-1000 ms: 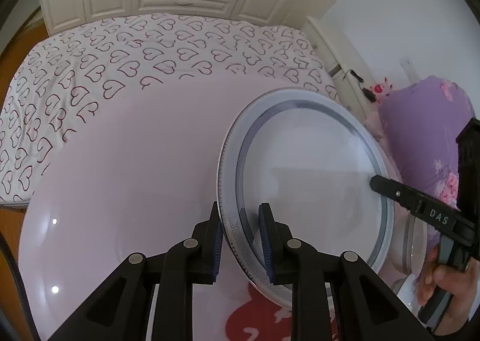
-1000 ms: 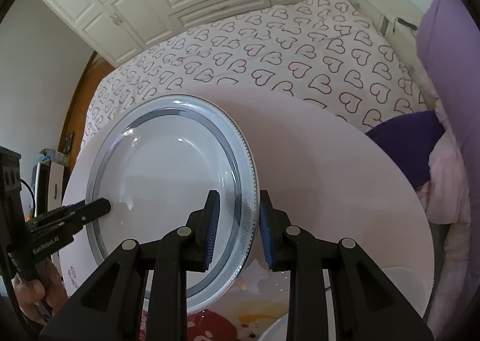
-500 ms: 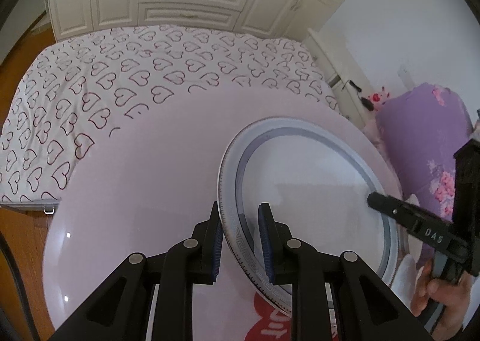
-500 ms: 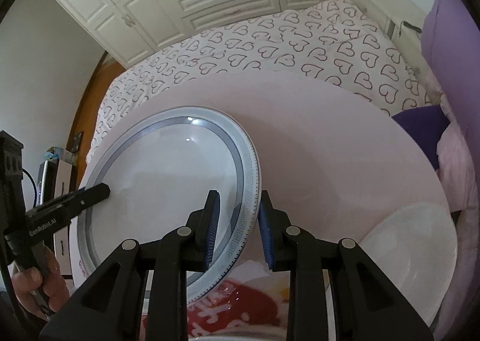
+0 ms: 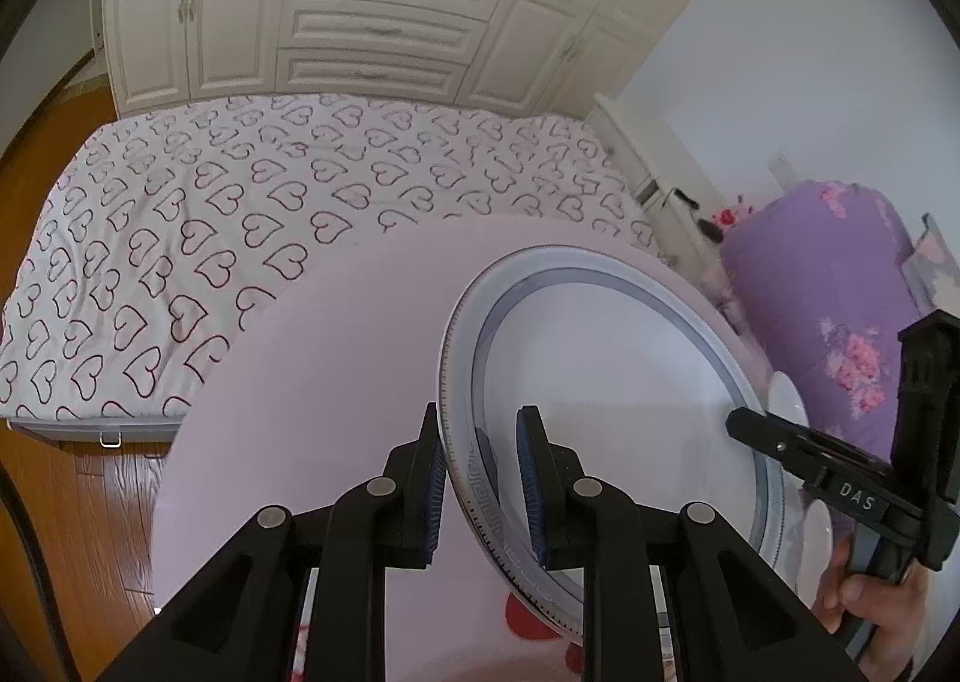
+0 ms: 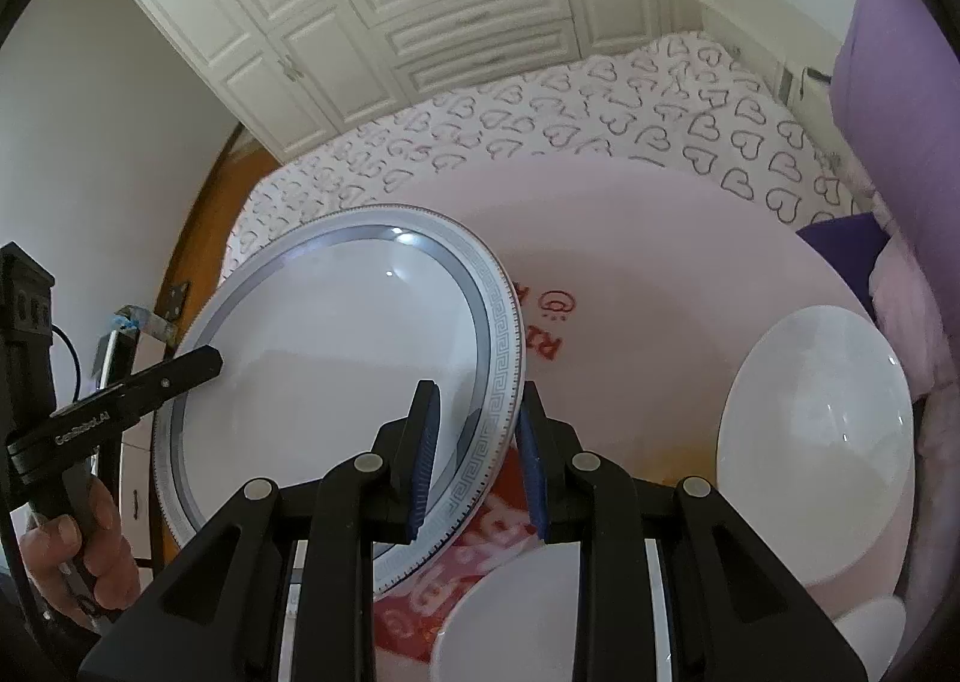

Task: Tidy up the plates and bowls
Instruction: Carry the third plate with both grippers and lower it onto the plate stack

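A large white plate (image 5: 606,400) with a grey band and a key-pattern rim hangs tilted above the pink round table (image 5: 336,382). My left gripper (image 5: 480,442) is shut on the plate's left rim. My right gripper (image 6: 477,418) is shut on the opposite rim of the same plate (image 6: 336,358). Each wrist view shows the other gripper's black finger on the far rim, held by a hand. A white bowl (image 6: 822,430) sits on the table (image 6: 648,262) to the right, and another white dish (image 6: 510,610) lies under the right gripper.
A bed with a heart-print sheet (image 5: 240,202) lies beyond the table, with white wardrobes (image 5: 360,22) behind it. A purple flowered quilt roll (image 5: 840,292) stands at the right. Wooden floor (image 5: 72,502) shows to the left. Red print marks the table (image 6: 552,322).
Both grippers have risen and drawn back with the plate between them. The table looks smaller and farther off. The white bowl and dish have come into the right wrist view.
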{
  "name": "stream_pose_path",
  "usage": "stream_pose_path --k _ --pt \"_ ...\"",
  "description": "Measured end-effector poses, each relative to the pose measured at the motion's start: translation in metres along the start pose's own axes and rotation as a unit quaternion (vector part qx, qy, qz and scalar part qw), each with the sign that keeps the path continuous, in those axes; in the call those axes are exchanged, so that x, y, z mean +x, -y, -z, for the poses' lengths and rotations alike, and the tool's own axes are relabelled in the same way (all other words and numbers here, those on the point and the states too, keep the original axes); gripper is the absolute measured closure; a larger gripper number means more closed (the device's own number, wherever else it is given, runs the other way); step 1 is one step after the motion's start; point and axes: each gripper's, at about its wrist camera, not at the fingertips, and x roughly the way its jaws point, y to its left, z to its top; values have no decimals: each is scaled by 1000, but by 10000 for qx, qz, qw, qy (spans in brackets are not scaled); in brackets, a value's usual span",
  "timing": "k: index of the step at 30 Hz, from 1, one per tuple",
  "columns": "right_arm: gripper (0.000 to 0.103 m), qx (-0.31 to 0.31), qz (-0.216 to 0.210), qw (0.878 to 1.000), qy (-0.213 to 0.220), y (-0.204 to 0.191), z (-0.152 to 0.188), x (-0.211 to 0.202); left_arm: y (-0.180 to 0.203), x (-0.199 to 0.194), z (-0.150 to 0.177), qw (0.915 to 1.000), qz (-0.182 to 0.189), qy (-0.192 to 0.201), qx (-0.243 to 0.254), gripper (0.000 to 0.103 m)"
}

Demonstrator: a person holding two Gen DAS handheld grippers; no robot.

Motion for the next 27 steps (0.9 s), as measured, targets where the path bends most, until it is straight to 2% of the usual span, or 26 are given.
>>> stream_pose_path --k 6,16,21,27 --pt "77 -81 -96 9996 261 -22 16 -24 -13 -56 29 9997 66 232 30 85" --pt "77 -277 -267 9975 589 -58 54 -57 -30 -150 97 9980 67 621 58 85" --pt "77 -380 -331 9962 715 -72 75 -72 -36 -184 135 9975 51 704 36 85" --pt "77 -491 -415 9950 768 -82 98 -80 -43 -206 170 9973 -19 736 4 85"
